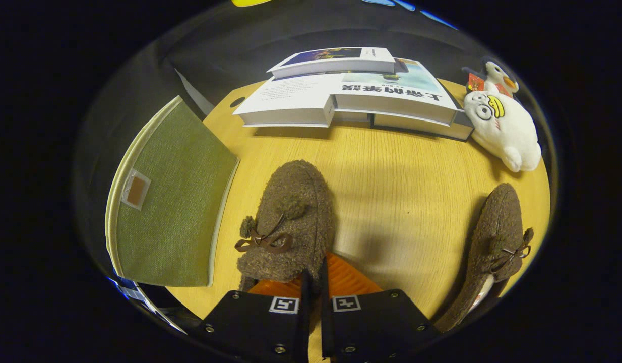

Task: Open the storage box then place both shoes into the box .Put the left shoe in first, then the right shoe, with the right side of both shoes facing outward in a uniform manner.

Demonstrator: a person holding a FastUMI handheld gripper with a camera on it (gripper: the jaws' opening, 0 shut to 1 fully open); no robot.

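Observation:
A brown fuzzy shoe [291, 217] with a small bow lies on the wooden table [401, 171], its toe pointing away from me. My gripper [313, 287] is at the shoe's heel end. Its two fingers stand close together, pinching the rim of the shoe's opening. The second brown shoe [497, 237] lies well to the right of the fingers, also toe away. The green fabric storage box [175, 201], with cream trim and a small brown tab, stands to the left of the held shoe. I cannot tell from here whether it is open.
Beyond the shoes, a stack of large books [351, 96] lies across the back of the table. A white plush toy [502, 126] and a small penguin toy [495, 75] sit to its right. Bare wood lies between the two shoes.

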